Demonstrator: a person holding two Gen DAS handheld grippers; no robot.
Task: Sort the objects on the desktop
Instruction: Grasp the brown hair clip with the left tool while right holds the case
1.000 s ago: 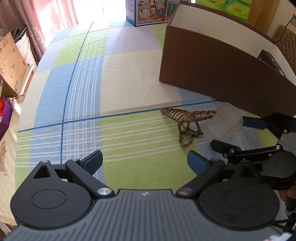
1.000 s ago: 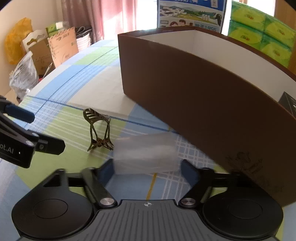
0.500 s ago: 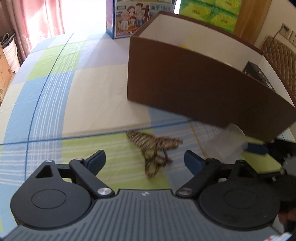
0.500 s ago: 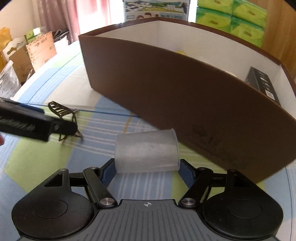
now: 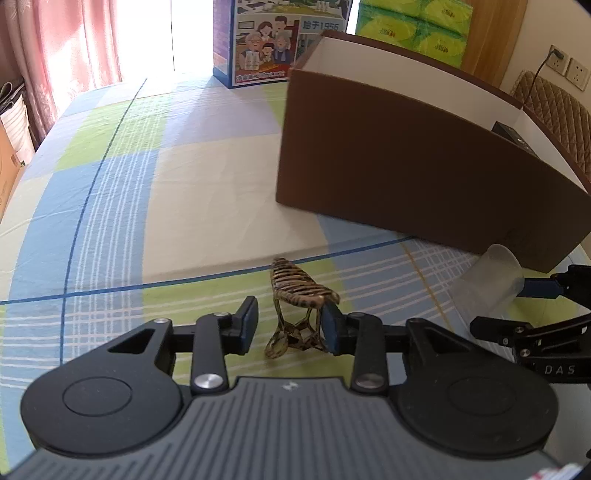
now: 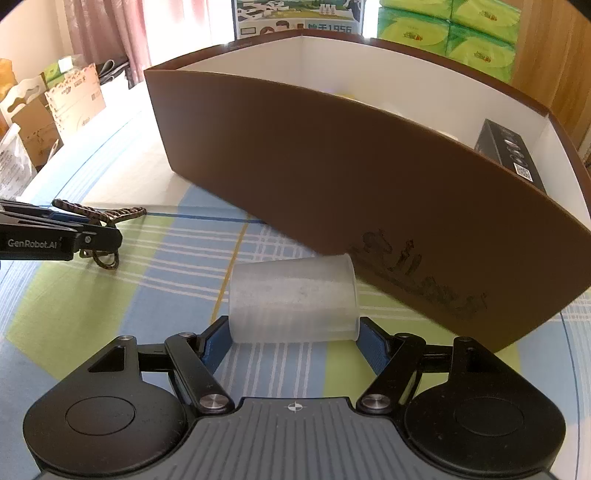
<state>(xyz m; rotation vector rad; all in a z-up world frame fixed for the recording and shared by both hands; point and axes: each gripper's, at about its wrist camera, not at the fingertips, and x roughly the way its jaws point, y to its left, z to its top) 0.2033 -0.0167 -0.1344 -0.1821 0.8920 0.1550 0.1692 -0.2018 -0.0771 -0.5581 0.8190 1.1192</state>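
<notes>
The left gripper (image 5: 290,328) is partly open around the clip (image 5: 297,306), a striped brown hair claw standing on the cloth (image 5: 184,192). Its right finger touches the clip's side; the left finger (image 5: 248,325) stands clear of it, so the clip is framed but not squeezed.

The right gripper (image 6: 293,341) is opened wide around the cup (image 6: 293,299), a frosted plastic one lying on its side across the gap. Both fingers sit at the cup's ends, its base by the left one and its rim by the right; whether they press on it cannot be told.

The two grippers work side by side, the clip to the left of the cup. Just behind the cup, nearly touching its rim, runs the brown wall of the box (image 6: 332,177), white inside, with a dark carton (image 6: 511,153) lying in its right end. Beyond the box stand a printed carton (image 5: 273,40) and green tissue packs (image 6: 450,31).
</notes>
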